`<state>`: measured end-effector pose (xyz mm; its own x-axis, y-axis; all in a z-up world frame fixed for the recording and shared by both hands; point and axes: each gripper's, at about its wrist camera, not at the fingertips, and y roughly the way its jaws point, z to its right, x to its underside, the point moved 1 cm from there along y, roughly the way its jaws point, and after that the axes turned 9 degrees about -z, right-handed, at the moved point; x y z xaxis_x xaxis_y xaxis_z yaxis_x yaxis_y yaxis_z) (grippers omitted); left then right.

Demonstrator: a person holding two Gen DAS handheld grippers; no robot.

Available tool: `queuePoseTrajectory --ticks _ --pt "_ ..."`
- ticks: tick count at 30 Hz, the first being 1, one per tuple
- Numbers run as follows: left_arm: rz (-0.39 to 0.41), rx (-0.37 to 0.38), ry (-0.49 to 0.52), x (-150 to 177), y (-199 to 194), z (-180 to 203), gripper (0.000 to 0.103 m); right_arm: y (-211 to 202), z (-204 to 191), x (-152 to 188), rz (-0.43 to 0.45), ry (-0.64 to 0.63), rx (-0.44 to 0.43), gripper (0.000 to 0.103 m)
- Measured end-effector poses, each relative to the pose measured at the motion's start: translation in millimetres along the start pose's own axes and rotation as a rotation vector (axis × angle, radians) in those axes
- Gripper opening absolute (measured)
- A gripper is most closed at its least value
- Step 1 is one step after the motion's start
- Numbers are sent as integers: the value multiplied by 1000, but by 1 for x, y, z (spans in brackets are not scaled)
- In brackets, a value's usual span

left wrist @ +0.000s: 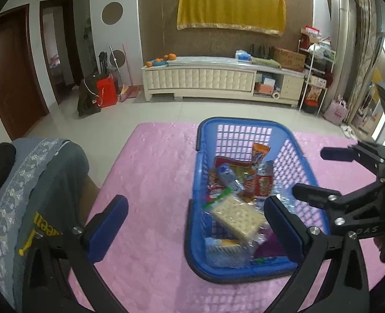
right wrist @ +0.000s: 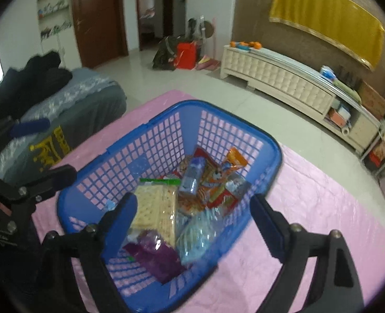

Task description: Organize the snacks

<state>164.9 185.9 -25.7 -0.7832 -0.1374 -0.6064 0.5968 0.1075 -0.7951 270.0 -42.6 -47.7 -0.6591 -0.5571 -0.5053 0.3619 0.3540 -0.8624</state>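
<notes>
A blue plastic basket (left wrist: 200, 140) (right wrist: 278, 154) stands on the pink cloth and holds several snack packs. A clear pack of pale crackers (left wrist: 236, 216) (right wrist: 153, 208) lies on top, with an orange pouch (left wrist: 260, 151) (right wrist: 235, 159), a small blue bottle (left wrist: 226, 174) (right wrist: 192, 174), a purple pack (right wrist: 156, 258) and a light blue pack (right wrist: 197, 234). My left gripper (left wrist: 195, 224) is open and empty, above the basket's near left edge. My right gripper (right wrist: 195, 227) is open and empty over the basket; it also shows in the left wrist view (left wrist: 320, 174).
A pink cloth (left wrist: 145, 182) (right wrist: 310, 208) covers the table. A grey chair back with a dark garment (left wrist: 36, 195) (right wrist: 70, 109) stands at the left. Beyond are a tiled floor, a white cabinet (left wrist: 218, 78) and a red bag (left wrist: 106, 91).
</notes>
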Motion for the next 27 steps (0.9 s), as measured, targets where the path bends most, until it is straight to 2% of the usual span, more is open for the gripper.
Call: queuePoseTrajectory --ticks 6,10,16,18,22,25,27 --pt "37 49 -19 21 -30 15 103 -43 3 39 48 96 29 93" --pt "89 71 -34 44 -59 29 103 -77 -4 73 123 142 52 93" --pt "134 113 -67 79 -88 44 103 -110 -5 120 172 258 102 95" --pt "133 124 -72 92 -94 49 103 -115 -7 133 183 283 110 103" --pt "169 86 -74 117 -111 61 103 -126 -15 162 199 334 107 103" --pt "219 28 -4 128 -128 80 103 -138 -24 177 209 340 169 103" --pt "235 38 14 131 -137 86 103 -149 -31 183 218 331 224 103"
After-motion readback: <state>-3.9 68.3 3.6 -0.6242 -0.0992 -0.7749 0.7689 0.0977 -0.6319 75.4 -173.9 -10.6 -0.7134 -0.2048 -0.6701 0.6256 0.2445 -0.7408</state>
